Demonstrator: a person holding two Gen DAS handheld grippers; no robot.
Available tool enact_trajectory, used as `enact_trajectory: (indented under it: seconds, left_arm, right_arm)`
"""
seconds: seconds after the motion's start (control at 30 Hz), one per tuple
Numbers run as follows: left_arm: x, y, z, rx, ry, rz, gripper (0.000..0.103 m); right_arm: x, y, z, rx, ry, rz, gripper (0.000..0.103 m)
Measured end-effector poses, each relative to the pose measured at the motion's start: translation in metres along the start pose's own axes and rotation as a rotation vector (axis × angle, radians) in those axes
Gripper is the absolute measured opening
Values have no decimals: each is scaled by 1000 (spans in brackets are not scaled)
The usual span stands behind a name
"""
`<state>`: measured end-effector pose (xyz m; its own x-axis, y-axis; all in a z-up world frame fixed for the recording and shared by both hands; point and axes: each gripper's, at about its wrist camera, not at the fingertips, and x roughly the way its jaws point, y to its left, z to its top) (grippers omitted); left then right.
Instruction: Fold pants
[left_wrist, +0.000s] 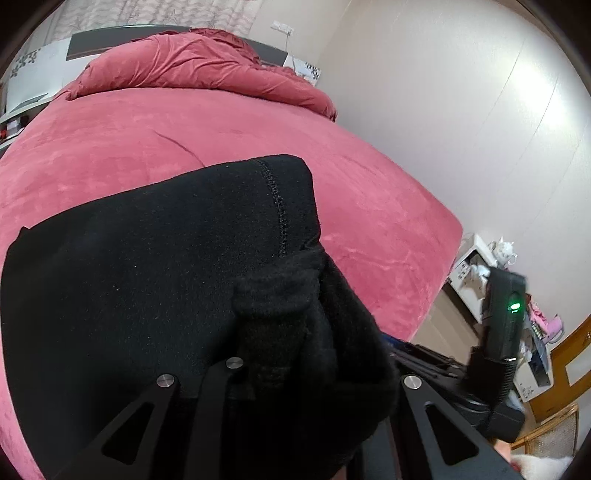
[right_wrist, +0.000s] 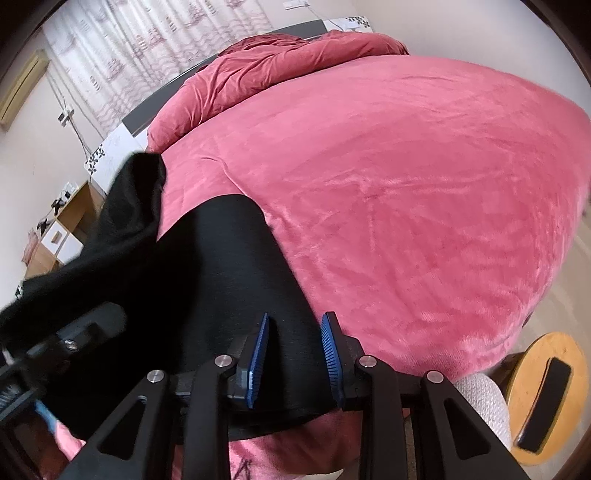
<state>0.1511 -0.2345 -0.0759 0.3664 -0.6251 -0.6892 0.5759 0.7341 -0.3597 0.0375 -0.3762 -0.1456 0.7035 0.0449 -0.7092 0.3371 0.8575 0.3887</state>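
My left gripper (left_wrist: 280, 332) pinches the black pants (right_wrist: 229, 280) on the pink bed (right_wrist: 406, 184). My right gripper (right_wrist: 293, 354) is opening, pads off the cloth. If my left slips, the fold flops open.

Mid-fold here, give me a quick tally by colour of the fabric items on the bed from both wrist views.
Black: 1, the pants, partly lifted by the left gripper
Pink-red: 2, the bed cover and the bunched duvet at the headboard end
Total: 3
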Motion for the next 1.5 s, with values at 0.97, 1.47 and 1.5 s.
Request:
enact_trajectory:
  seconds: [0.97, 1.47, 1.5]
  left_arm:
    - [33, -5, -8, -18, 57, 20, 39]
    - [-62, 17, -28, -18, -98, -218, 45]
    - [-68, 22, -28, -11, -120, -169, 45]
  right_arm:
    - [-15, -14, -1, 81, -70, 78, 35]
    - [-31, -11, 0, 72, -117, 199, 48]
    - [-31, -8, 0, 58, -103, 219, 48]
